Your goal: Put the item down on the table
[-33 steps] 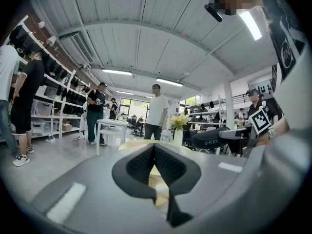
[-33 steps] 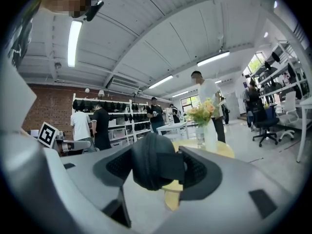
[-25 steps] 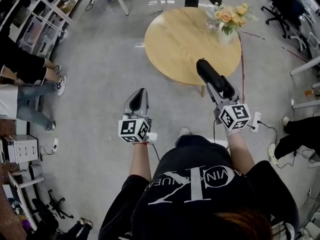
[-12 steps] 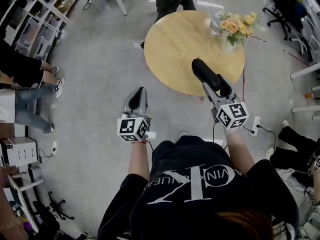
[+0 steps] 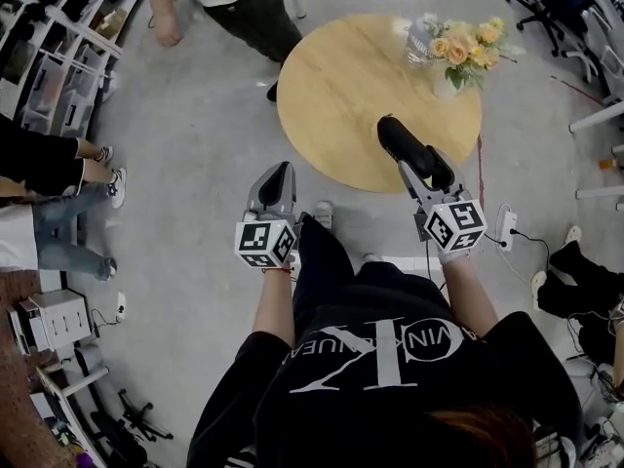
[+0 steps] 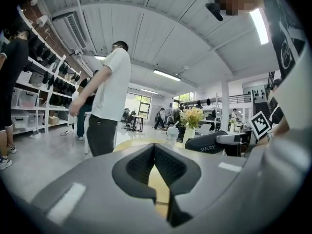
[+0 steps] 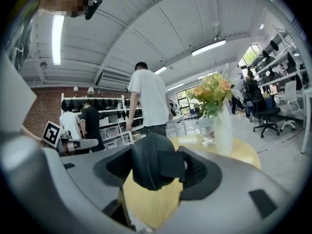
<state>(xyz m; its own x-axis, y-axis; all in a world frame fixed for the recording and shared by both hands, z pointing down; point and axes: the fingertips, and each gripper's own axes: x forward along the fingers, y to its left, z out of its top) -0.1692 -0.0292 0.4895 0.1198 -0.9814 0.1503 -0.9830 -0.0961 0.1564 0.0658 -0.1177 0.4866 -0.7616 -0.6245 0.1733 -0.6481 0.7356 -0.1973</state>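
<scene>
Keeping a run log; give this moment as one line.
right tongs: shut on black item | position: over table | left tongs: shut, empty

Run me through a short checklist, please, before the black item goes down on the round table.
1. Grip: the right claw is shut on the black item. Ok.
2. Position: in the head view the item shows over the near edge of the round table. Ok.
3. Landing spot: the wood ahead of the item is bare. The vase of flowers and the glass stand at the far right. Ok.
4. Height above the tabletop: cannot tell.
5. Left claw: shut, empty, off the table's left side. Ok.
6. Bystander: a person stands at the far left rim, apart from the spot. Ok.
</scene>
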